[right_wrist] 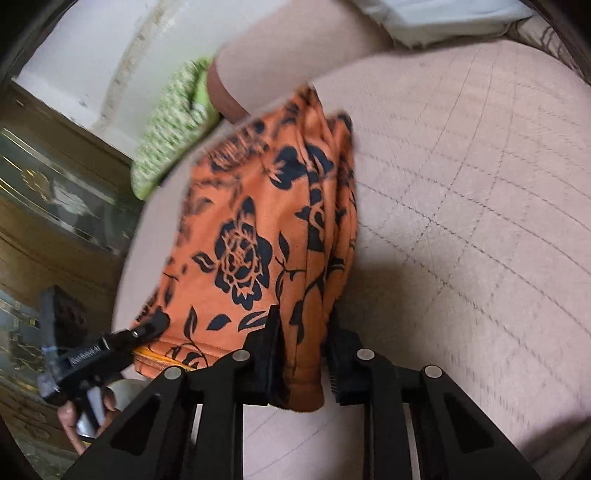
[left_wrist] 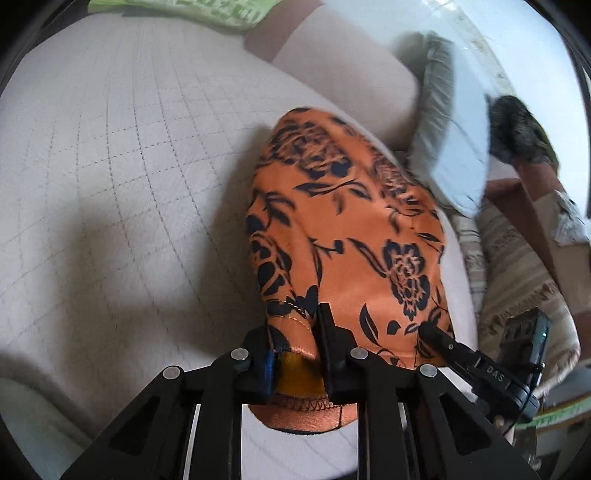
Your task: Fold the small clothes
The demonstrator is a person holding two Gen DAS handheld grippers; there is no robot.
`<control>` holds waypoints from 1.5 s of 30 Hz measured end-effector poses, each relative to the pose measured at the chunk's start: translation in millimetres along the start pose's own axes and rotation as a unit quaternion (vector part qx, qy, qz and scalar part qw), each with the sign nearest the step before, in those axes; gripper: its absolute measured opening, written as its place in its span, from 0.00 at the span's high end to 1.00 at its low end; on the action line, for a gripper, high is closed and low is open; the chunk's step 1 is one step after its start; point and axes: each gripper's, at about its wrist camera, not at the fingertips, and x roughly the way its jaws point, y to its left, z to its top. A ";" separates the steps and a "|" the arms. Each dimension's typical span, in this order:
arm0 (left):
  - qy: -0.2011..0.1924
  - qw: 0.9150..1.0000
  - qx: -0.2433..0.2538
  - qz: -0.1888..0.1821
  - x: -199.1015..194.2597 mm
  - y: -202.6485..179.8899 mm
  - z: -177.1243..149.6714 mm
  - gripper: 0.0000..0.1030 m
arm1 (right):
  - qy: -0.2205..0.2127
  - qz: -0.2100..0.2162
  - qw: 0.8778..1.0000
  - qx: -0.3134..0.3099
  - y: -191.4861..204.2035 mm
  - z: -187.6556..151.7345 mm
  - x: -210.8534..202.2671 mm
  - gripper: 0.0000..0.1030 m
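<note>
On the mattress: your orange cloth (left_wrist: 343, 229) with its black flower print hangs from both tools, its far end draped down onto the pale quilted mattress (left_wrist: 110, 166).
Left gripper (left_wrist: 295, 332): your jaws are pinching the near hem of the cloth; bunched fabric fills the gap between them and a stitched edge sags below the fingers.
Right gripper (right_wrist: 304, 332): your jaws are clamped on a gathered fold of the same cloth (right_wrist: 258, 229), close to the hem.
Across the cloth from your left gripper: the tip of your other tool (left_wrist: 443, 341) bites the hem on the cloth's right side; its body runs out toward the picture's rim.
Across the cloth from your right gripper: the left tool (right_wrist: 147, 326) shows at the cloth's left corner, with your hand (right_wrist: 81, 417) under it, mostly cut off.
Hidden: the underside of the cloth, how many layers each pinch takes, and what kind of garment it is cannot be made out.
Beyond the cloth: a green patterned cloth (right_wrist: 170, 125) lies at the mattress's far edge, blurred; in the left view only a strip of it (left_wrist: 184, 11) shows at the top.
Right of the cloth, left view: a pale pillow (left_wrist: 454, 122) and a dark furry shape (left_wrist: 517, 129), too smeared to name.
Left of the cloth, right view: a wooden cabinet (right_wrist: 48, 206) with glass, cropped by the lens rim.
</note>
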 end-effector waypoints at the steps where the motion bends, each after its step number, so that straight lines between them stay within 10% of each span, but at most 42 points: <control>1: 0.011 1.000 0.000 0.005 0.0 1.7 -5.5 0.81 | -0.003 0.001 1.000 -0.001 0.7 -4.0 -5.7 0.79; 6: 0.060 0.996 -0.024 0.066 22.4 11.8 -6.4 0.74 | 0.042 -0.047 0.998 0.019 -14.4 -21.8 21.2 0.69; 13: -0.028 0.997 0.005 0.077 -13.5 -2.5 -1.2 0.55 | 0.005 -0.050 0.998 0.048 -21.0 -9.8 -0.6 0.47; 22: -0.056 0.996 0.009 0.071 -35.7 -2.5 -7.9 0.54 | -0.045 -0.074 0.995 0.041 0.5 -17.9 -32.6 0.32; 36: -0.076 0.996 0.000 0.054 -63.5 2.0 -3.5 0.52 | -0.048 -0.053 0.997 0.025 15.5 -15.4 -39.1 0.31; 45: -0.071 0.996 0.020 0.057 -56.1 -18.5 46.4 0.44 | -0.036 -0.014 0.999 0.003 14.0 46.0 -31.7 0.31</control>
